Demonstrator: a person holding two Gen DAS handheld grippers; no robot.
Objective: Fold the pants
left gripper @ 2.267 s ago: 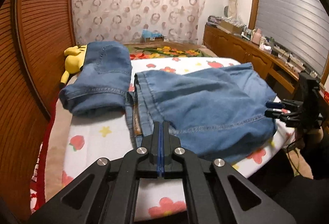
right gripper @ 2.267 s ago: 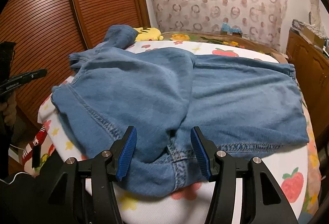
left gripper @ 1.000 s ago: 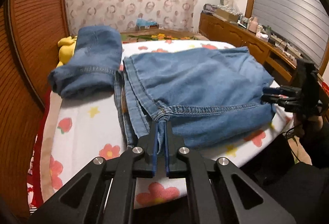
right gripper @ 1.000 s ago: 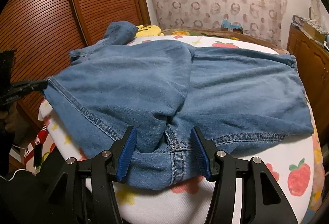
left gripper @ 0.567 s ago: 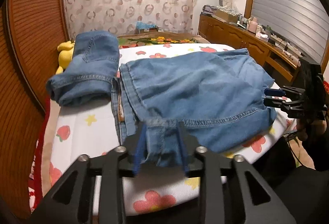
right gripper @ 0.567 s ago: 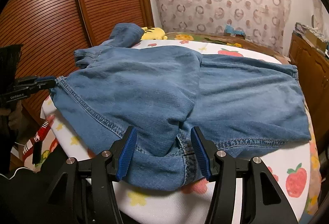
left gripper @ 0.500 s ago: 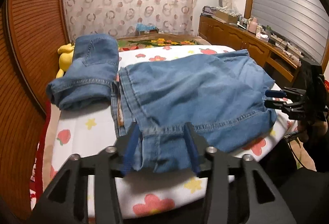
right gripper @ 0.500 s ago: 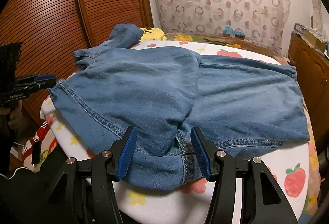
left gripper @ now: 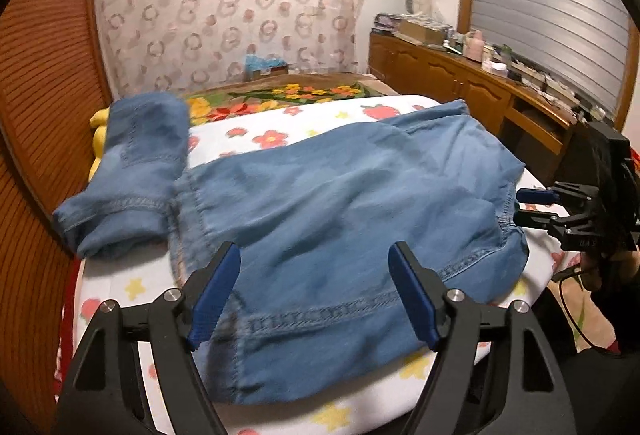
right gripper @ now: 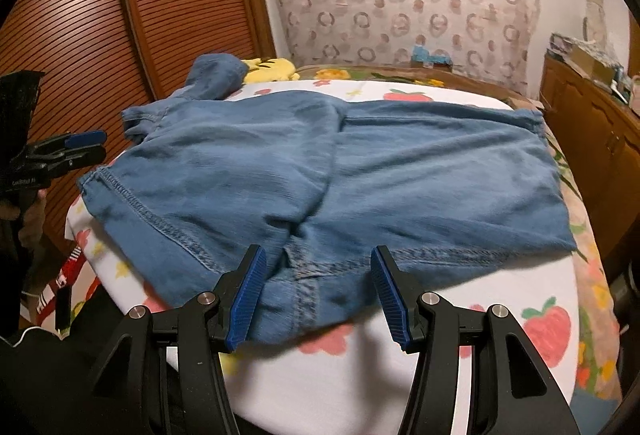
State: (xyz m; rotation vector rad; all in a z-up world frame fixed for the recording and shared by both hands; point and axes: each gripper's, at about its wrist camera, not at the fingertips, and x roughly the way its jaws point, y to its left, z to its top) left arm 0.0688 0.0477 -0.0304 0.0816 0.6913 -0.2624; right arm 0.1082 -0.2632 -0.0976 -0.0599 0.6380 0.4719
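Observation:
Light blue denim pants (left gripper: 340, 203) lie folded over on the bed's floral sheet (left gripper: 280, 135); they also show in the right wrist view (right gripper: 340, 175). My left gripper (left gripper: 316, 287) is open and empty, its blue pads on either side of the hemmed near corner. My right gripper (right gripper: 318, 289) is open and empty at the opposite edge, over the stitched seam. Each gripper shows in the other's view: the right one (left gripper: 536, 205) and the left one (right gripper: 80, 147).
A second folded pair of jeans (left gripper: 132, 167) rests on a yellow plush toy (right gripper: 272, 69) at the far left. A wooden slatted wardrobe (right gripper: 100, 35) stands left of the bed. A cluttered wooden cabinet (left gripper: 480, 83) runs along the right.
My left gripper was shut on the pants' corner, pulled it toward me, then opened and let go. The cloth now lies flatter. My right gripper stayed open in place.

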